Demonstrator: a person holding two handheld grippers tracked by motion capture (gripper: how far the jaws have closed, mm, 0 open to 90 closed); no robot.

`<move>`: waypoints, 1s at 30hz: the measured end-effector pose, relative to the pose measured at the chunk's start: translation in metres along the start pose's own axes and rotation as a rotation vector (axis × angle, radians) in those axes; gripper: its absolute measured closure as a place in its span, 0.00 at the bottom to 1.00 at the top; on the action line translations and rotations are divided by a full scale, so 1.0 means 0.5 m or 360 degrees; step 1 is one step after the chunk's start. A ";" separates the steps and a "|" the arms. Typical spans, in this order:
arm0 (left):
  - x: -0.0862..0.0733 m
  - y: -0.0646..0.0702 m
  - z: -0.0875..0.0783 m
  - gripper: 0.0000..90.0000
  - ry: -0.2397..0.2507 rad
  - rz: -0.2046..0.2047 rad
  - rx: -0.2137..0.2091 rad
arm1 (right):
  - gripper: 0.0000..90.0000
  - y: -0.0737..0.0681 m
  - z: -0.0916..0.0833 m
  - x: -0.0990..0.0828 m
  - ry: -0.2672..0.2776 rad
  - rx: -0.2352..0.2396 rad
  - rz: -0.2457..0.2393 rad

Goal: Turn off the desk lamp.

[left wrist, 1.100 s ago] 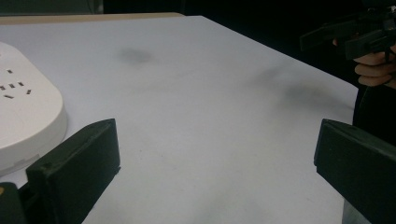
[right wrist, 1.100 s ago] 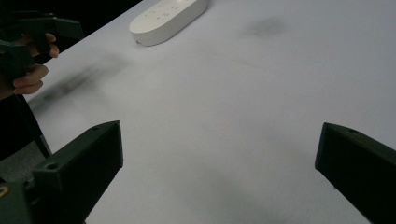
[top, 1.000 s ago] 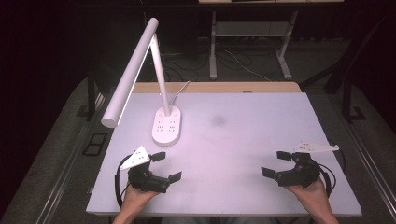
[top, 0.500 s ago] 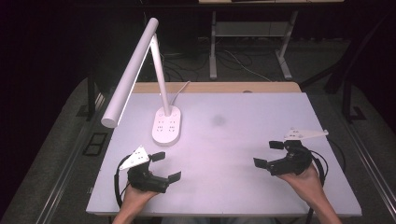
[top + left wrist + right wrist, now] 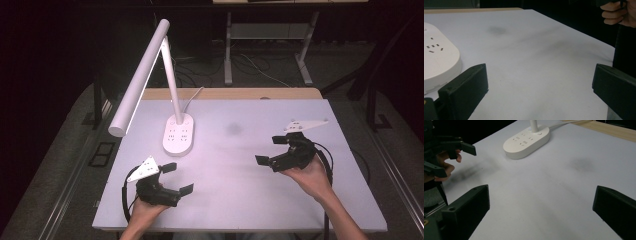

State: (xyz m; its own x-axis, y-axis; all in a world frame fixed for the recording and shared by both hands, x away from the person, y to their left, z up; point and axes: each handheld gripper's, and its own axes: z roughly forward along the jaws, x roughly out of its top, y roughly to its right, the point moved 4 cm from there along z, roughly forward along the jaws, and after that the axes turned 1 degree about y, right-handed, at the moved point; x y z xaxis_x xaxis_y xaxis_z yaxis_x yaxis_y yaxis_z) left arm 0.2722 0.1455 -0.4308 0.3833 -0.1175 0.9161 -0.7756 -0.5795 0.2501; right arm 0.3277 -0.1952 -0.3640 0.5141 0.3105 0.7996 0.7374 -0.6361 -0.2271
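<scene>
White tabletop [image 5: 240,190] carries the white oval-based desk lamp [image 5: 178,134] at 11 o'clock, so the wide-open, empty right gripper [image 5: 272,150] should approach its base slowly, while the left gripper [image 5: 179,178] waits equally open.

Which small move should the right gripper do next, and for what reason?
Probably carry the right gripper further toward the desk lamp. Its jaws stand wide open and hold nothing, it is apart from the lamp base, and bare white table lies between them. The left gripper is open too, near the base.
</scene>
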 end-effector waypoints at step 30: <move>0.001 -0.002 -0.004 0.00 0.0012 -0.0015 -0.0011 | 0.01 -0.028 0.158 0.143 -0.0095 0.0093 -0.0117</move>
State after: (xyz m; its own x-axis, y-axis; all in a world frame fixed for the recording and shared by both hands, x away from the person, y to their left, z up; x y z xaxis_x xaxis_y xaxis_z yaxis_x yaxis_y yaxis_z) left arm 0.2721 0.1474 -0.4300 0.3868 -0.1059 0.9161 -0.7755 -0.5748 0.2610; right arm 0.3885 -0.1082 -0.3473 0.4813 0.3974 0.7813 0.7977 -0.5680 -0.2025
